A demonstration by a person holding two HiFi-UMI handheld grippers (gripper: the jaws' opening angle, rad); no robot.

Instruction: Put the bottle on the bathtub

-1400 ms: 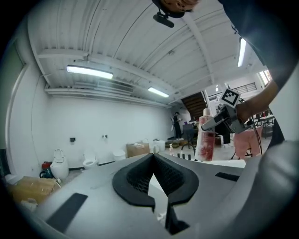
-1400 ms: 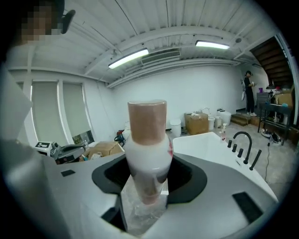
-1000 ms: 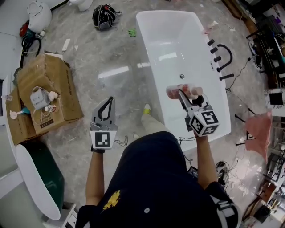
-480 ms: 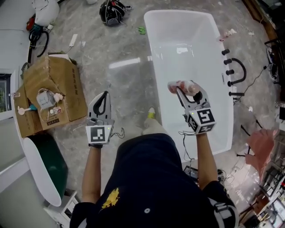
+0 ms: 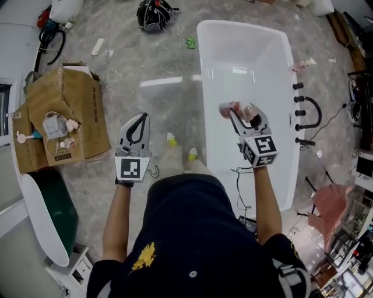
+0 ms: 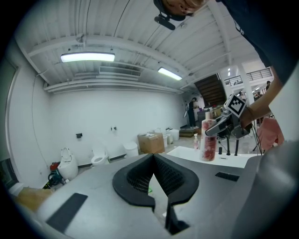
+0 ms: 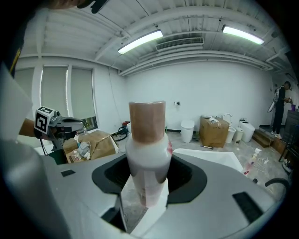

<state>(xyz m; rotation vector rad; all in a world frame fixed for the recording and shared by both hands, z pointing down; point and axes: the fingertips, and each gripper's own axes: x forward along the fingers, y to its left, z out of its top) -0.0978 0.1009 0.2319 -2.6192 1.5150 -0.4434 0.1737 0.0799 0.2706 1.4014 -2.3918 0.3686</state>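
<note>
A white bathtub [image 5: 245,43] lies on the marble floor at the upper right of the head view. My right gripper [image 5: 238,112] is shut on a pink and white bottle [image 5: 235,109] with a tan cap, held above the tub's left side. In the right gripper view the bottle [image 7: 146,154] stands upright between the jaws. The left gripper view shows the same bottle [image 6: 208,141] off to the right. My left gripper [image 5: 140,123] hovers over the floor left of the tub, jaws together and nothing in them.
Black faucet fittings [image 5: 304,113] stand on the tub's right rim, and a small pink bottle [image 5: 303,64] lies near them. A cardboard box [image 5: 61,116] with small items sits at the left. A black helmet [image 5: 155,13] lies at the top. A green-lined tub [image 5: 42,218] is at the lower left.
The person has stepped forward along the tub. The right gripper still holds the bottle above the tub's left side, and the left gripper has risen slightly in the view.
</note>
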